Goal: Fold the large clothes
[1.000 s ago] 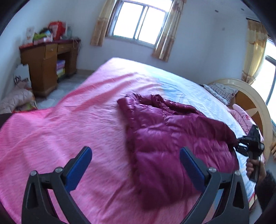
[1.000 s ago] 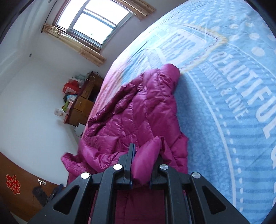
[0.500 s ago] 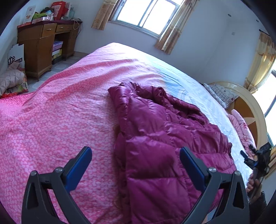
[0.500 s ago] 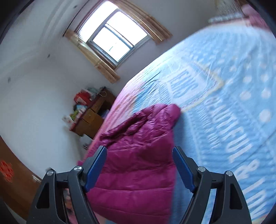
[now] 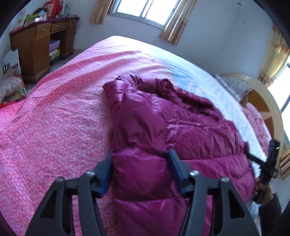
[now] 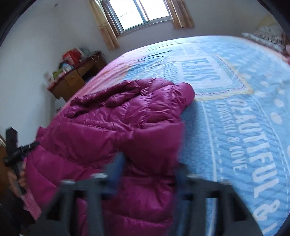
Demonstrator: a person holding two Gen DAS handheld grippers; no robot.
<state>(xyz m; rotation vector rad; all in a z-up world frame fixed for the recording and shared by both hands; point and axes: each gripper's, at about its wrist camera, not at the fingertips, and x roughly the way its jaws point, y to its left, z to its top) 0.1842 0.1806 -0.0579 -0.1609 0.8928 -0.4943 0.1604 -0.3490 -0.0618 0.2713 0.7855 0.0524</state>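
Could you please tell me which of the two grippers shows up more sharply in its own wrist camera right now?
The left gripper: its blue pads are crisp astride the purple jacket, while the right gripper is smeared by motion blur.

bright daylight from window [image 5: 145, 10], fisheye-dark corners, right wrist view motion-blurred

Bed left side: bare pink bedspread [image 5: 59, 116], open for passage beside the jacket.
Bed right side: bare blue bedspread [image 6: 235, 112], open toward a pillow [image 6: 266, 34].
Middle: puffy magenta down jacket [image 5: 163, 127], bulk between both grippers.
Far edge: wooden headboard [image 5: 268, 109].
Room corner: wooden desk [image 5: 39, 43], well apart from the bed.
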